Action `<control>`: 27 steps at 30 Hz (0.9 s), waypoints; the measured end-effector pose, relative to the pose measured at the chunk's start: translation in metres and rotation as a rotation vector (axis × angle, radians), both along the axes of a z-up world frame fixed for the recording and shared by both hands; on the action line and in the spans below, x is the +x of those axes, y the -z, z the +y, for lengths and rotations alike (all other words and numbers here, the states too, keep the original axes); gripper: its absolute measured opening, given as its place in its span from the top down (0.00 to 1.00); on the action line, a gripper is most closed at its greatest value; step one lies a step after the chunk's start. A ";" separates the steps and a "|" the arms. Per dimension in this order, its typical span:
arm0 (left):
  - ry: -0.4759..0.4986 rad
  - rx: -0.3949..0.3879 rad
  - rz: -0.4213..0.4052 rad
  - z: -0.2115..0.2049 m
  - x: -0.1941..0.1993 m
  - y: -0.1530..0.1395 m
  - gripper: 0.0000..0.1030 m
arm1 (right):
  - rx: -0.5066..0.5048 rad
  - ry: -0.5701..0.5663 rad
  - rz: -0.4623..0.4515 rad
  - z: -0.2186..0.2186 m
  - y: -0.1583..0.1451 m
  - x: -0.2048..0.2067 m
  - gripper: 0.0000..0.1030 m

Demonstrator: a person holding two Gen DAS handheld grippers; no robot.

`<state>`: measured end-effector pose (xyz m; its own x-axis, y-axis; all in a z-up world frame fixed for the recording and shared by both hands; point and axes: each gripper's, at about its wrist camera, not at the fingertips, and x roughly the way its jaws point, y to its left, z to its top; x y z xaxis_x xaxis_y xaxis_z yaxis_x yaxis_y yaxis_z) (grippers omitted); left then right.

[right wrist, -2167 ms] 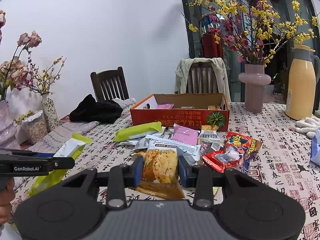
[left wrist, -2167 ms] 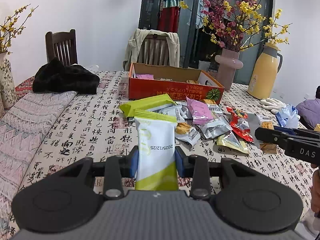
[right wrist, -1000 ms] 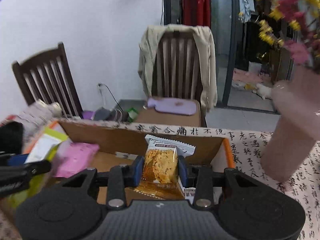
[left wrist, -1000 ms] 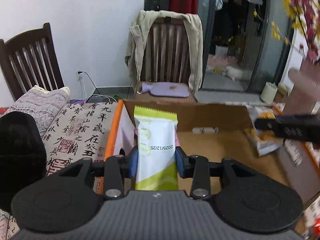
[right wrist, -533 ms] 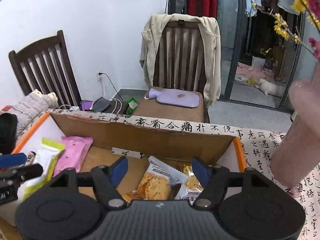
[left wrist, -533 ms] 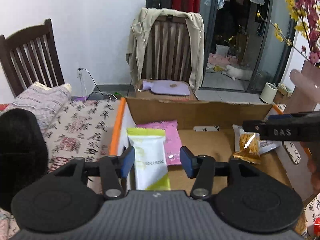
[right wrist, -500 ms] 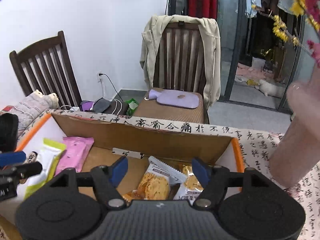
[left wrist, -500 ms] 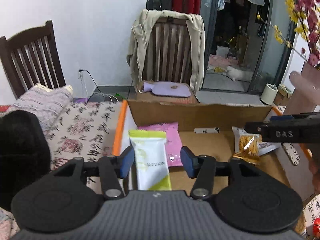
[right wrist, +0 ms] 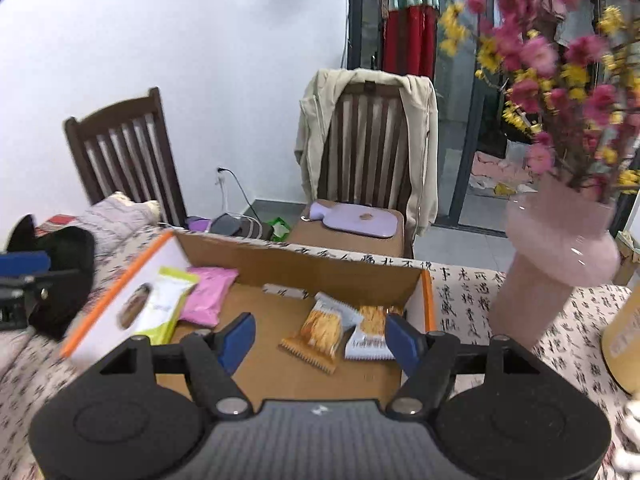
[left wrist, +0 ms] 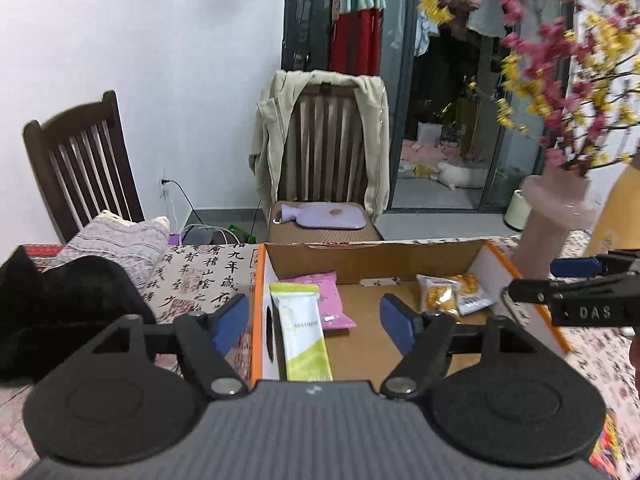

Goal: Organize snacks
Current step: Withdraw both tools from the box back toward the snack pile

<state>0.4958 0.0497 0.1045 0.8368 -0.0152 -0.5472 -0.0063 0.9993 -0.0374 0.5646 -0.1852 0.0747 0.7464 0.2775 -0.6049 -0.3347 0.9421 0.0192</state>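
At right: yellow jug point(right wrist: 624, 344)

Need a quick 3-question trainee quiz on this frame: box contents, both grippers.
1. True or false: the left gripper is shut on the green-and-white packet.
2. Which packet lies right next to the green-and-white packet in the cardboard box? A) pink packet B) red packet C) blue packet
3. Fill in: the right gripper is ____, with nothing between its pads.

Key:
1. False; its jaws have just been opening and the packet lies loose in the box.
2. A
3. open; the two orange cracker packets lie below in the box.
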 end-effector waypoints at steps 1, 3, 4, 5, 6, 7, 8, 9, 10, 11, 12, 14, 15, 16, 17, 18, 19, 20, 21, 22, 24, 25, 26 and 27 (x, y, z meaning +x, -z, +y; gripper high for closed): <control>0.005 0.002 -0.010 -0.001 -0.013 -0.004 0.23 | 0.005 -0.010 -0.010 -0.004 -0.004 -0.017 0.31; 0.008 0.013 -0.036 -0.005 -0.042 -0.010 0.20 | 0.013 -0.024 -0.028 -0.011 -0.009 -0.045 0.30; 0.013 0.021 -0.057 -0.007 -0.059 -0.013 0.20 | 0.018 -0.033 -0.042 -0.014 -0.012 -0.063 0.29; 0.020 0.030 -0.075 -0.010 -0.075 -0.016 0.19 | 0.021 -0.040 -0.052 -0.018 -0.014 -0.078 0.29; 0.032 0.037 -0.093 -0.013 -0.091 -0.018 0.17 | 0.027 -0.051 -0.064 -0.022 -0.017 -0.097 0.28; 0.044 0.042 -0.108 -0.017 -0.108 -0.020 0.15 | 0.033 -0.062 -0.075 -0.025 -0.019 -0.114 0.28; 0.051 0.045 -0.118 -0.020 -0.125 -0.022 0.14 | 0.039 -0.071 -0.081 -0.028 -0.020 -0.130 0.27; 0.061 0.041 -0.127 -0.023 -0.141 -0.023 0.14 | 0.047 -0.079 -0.089 -0.032 -0.021 -0.146 0.26; 0.075 0.035 -0.140 -0.025 -0.158 -0.023 0.11 | 0.052 -0.089 -0.099 -0.036 -0.022 -0.166 0.25; 0.081 0.030 -0.153 -0.027 -0.175 -0.023 0.09 | 0.055 -0.099 -0.113 -0.040 -0.022 -0.185 0.24; 0.084 0.020 -0.165 -0.028 -0.192 -0.023 0.09 | 0.058 -0.103 -0.127 -0.043 -0.022 -0.200 0.22; 0.095 -0.003 -0.184 -0.030 -0.223 -0.021 0.06 | 0.063 -0.108 -0.166 -0.050 -0.020 -0.235 0.20; 0.095 -0.010 -0.191 -0.031 -0.237 -0.020 0.05 | 0.065 -0.110 -0.174 -0.053 -0.018 -0.249 0.19; 0.093 -0.013 -0.198 -0.032 -0.251 -0.019 0.05 | 0.069 -0.113 -0.181 -0.055 -0.016 -0.266 0.19; 0.089 -0.012 -0.205 -0.033 -0.265 -0.016 0.04 | 0.076 -0.113 -0.190 -0.059 -0.014 -0.281 0.18; 0.085 -0.010 -0.213 -0.034 -0.278 -0.013 0.04 | 0.083 -0.114 -0.195 -0.062 -0.011 -0.295 0.17; 0.081 -0.004 -0.220 -0.035 -0.291 -0.009 0.03 | 0.094 -0.112 -0.200 -0.066 -0.008 -0.311 0.16; 0.076 -0.001 -0.226 -0.036 -0.302 -0.006 0.01 | 0.108 -0.110 -0.206 -0.070 -0.004 -0.324 0.14; 0.065 -0.002 -0.225 -0.036 -0.313 0.000 0.01 | 0.119 -0.112 -0.215 -0.074 0.000 -0.338 0.12; 0.052 -0.013 -0.214 -0.035 -0.322 0.005 0.01 | 0.129 -0.107 -0.223 -0.078 0.006 -0.353 0.11; 0.045 -0.043 -0.197 -0.030 -0.338 0.018 0.01 | 0.129 -0.084 -0.227 -0.081 0.018 -0.374 0.10; 0.039 -0.057 -0.194 -0.029 -0.347 0.025 0.01 | 0.130 -0.068 -0.230 -0.083 0.027 -0.386 0.10; 0.030 -0.064 -0.192 -0.028 -0.357 0.033 0.00 | 0.133 -0.051 -0.234 -0.085 0.034 -0.398 0.09; 0.021 -0.065 -0.187 -0.027 -0.365 0.041 0.00 | 0.129 -0.040 -0.238 -0.086 0.042 -0.409 0.08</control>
